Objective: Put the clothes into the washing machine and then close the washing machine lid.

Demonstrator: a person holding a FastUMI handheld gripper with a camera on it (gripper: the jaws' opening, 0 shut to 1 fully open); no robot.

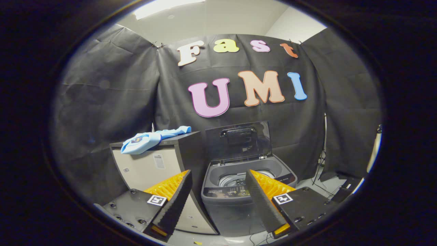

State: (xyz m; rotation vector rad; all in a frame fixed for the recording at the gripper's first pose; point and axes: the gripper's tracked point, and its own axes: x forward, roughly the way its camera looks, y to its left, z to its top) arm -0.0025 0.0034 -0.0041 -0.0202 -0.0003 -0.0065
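- Clothes (pixel 155 138): a light blue garment is lying bunched on top of a dark cabinet (pixel 155 165), its long axis running across the cabinet top, one end trailing toward the washing machine (pixel 245 191).
- Washing machine: it is standing just beside the cabinet, on the side the garment's trailing end is pointing to; the lid (pixel 239 141) is standing upright and open, and the drum opening (pixel 239 177) is showing below it.
- Gripper (pixel 218 186): its fingers are spread wide and gripping nothing, with the front of the machine showing in the gap between them.
- Key relation: the garment is sitting beyond the fingers, higher than them and off toward the left finger, well apart from both; the machine is lying nearly straight ahead.
- Judgement: the pick-up has not yet begun; the coming move is likely calling for a rise and a swing leftward to the cabinet top, then a short carry across to the open drum.
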